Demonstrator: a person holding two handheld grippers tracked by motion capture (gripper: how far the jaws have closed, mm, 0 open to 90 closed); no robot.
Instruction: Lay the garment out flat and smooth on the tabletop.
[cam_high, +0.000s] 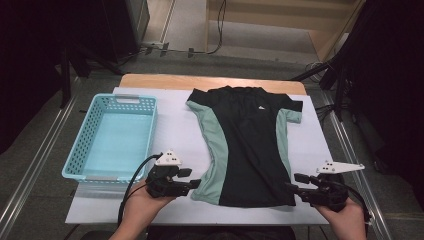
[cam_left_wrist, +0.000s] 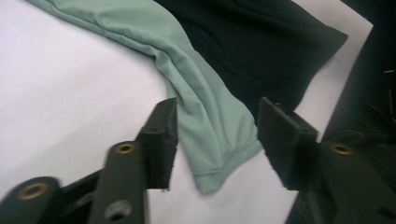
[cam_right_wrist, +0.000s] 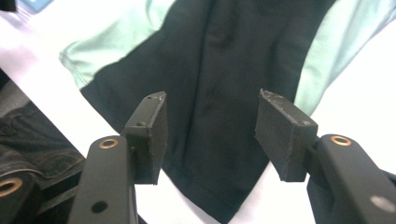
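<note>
Here the black shirt (cam_high: 247, 145) with pale green side panels lies flat and face up on the white table cover (cam_high: 175, 130), its collar toward the far edge and its hem toward the person. In the high view the sleeves spread to either side near the far end, and the hem reaches close to the near edge of the cover.

The left gripper (cam_high: 192, 179) sits at the shirt's near left corner. In the left gripper view its two black jaws stand apart with the green hem corner (cam_left_wrist: 219, 158) lying between them on the cover; the pads do not press on the cloth, so nothing is held. The right gripper (cam_high: 295, 181) sits at the near right corner of the hem. In the right gripper view its jaws are likewise spread, with the black corner of the hem (cam_right_wrist: 219, 186) lying loose between and below them, untouched by either pad.

The person's left hand (cam_high: 142, 205) and right hand (cam_high: 345, 212) come in from the near edge, each wrapped around its gripper, with a dark cable trailing from the left one.

To the left of the shirt, well apart from it, a light blue plastic basket (cam_high: 80, 150) rests on the cover. Beyond the cover a strip of wooden table top (cam_high: 210, 81) shows at the far edge.
</note>
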